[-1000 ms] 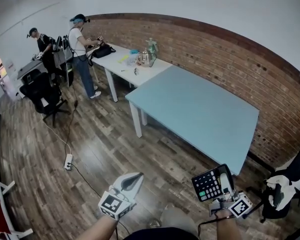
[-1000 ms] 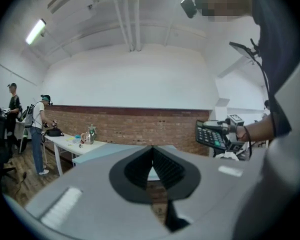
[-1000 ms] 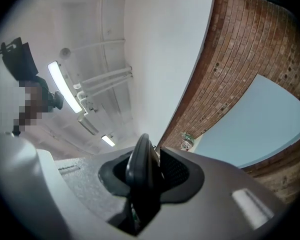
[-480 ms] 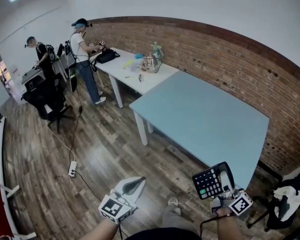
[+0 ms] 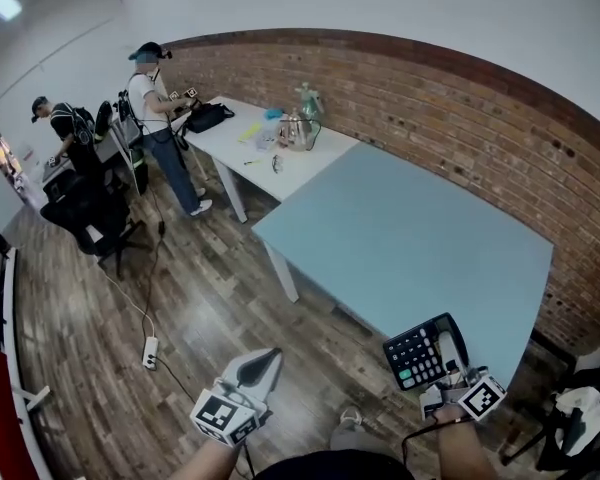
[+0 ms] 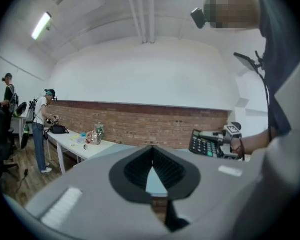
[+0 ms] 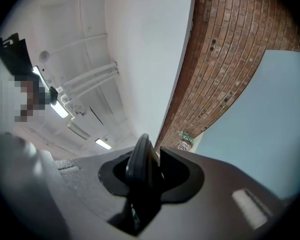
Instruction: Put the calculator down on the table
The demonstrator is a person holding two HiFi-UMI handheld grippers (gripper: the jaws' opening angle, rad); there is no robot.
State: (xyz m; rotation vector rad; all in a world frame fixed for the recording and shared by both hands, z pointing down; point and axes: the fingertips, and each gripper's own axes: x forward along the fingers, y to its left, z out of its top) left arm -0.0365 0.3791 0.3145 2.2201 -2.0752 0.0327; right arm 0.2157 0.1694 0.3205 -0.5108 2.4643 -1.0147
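A black calculator (image 5: pixel 417 355) with a green key stands on edge in my right gripper (image 5: pixel 446 348), which is shut on it, just off the near corner of the light blue table (image 5: pixel 410 228). In the right gripper view the calculator (image 7: pixel 140 165) shows edge-on between the jaws, with the table (image 7: pixel 270 129) ahead to the right. My left gripper (image 5: pixel 260 366) hangs over the wood floor, short of the table, its tips together and nothing in them. The left gripper view shows its jaws (image 6: pixel 151 149) meeting at the tip, with the calculator (image 6: pixel 205 145) off to the right.
A brick wall (image 5: pixel 460 108) runs behind the blue table. A white table (image 5: pixel 280 163) with a kettle and a bag adjoins it at the far left, where two people (image 5: pixel 152 98) stand. An office chair (image 5: pixel 90 208) and a power strip (image 5: pixel 150 350) stand on the floor.
Both grippers have moved closer to the blue table, whose near corner now lies just beyond the calculator. The right gripper still grips the calculator; the left stays shut and empty.
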